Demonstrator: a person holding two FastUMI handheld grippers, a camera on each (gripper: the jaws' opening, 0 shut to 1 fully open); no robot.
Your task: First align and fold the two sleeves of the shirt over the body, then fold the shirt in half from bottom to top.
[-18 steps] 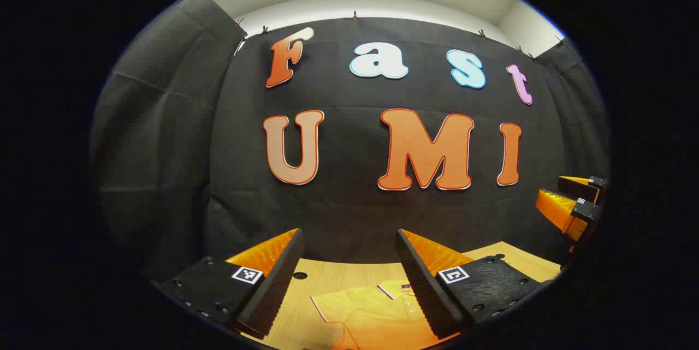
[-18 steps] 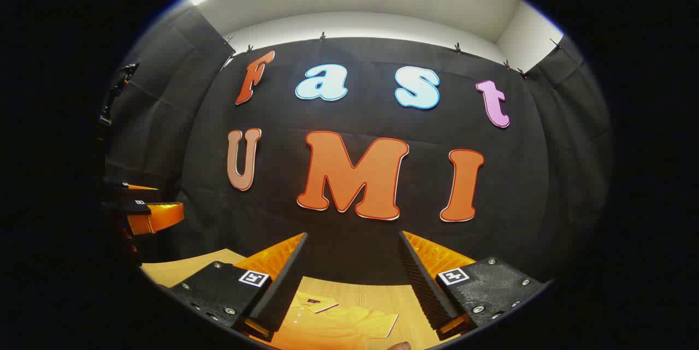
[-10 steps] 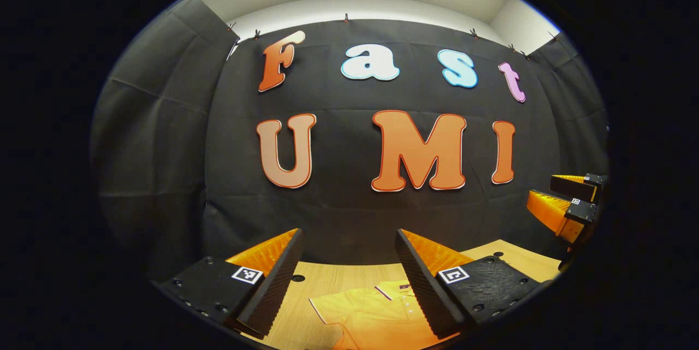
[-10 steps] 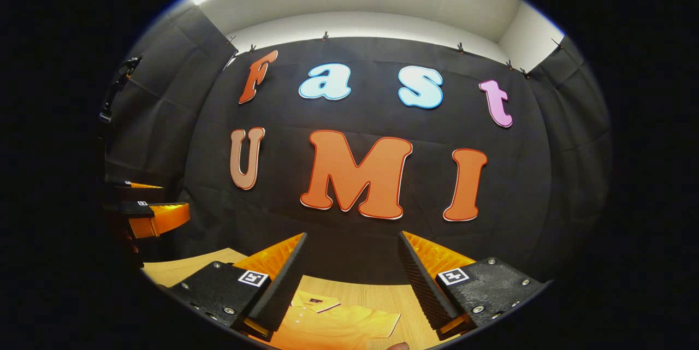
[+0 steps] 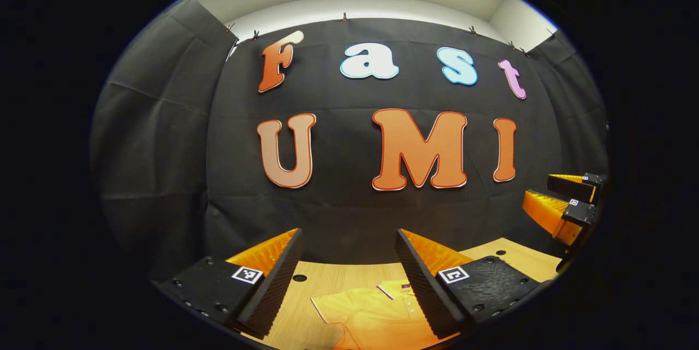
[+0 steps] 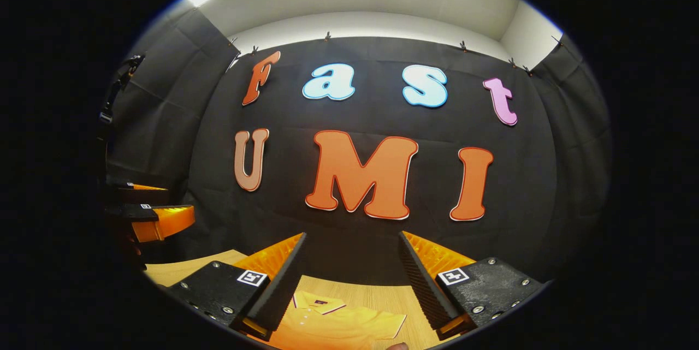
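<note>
While both tools hang above the wooden table [image 5: 322, 279] with nothing between their fingers, you have time to plan the hold. Your left gripper [image 5: 349, 279] has its jaws spread wide, and so does your right gripper [image 6: 352, 279]; neither touches any cloth.

You'll find the yellow polo shirt [image 5: 377, 317] lying flat on the table below and ahead of you, collar [image 6: 317, 303] toward the booth's back wall. In the left gripper view one short sleeve [image 5: 327, 306] spreads out toward the left; in the right gripper view the other sleeve [image 6: 390, 324] spreads out to the right.

Expect it to be light, soft and limp, I'd judge: it will sag and drag from whatever point you pinch, and a thin layer can slip out of a shallow grip. Take each sleeve near its cuff edge, pinching the cloth fully between the pads, and lift only enough to carry it over the body. For the later half fold, the two bottom corners look like the sensible holds, though the hem is hidden from you at present.

A small dark label sits inside the collar; it's too small to read. Each gripper carries square black-and-white markers [image 6: 252, 278], with no readable words on them
</note>
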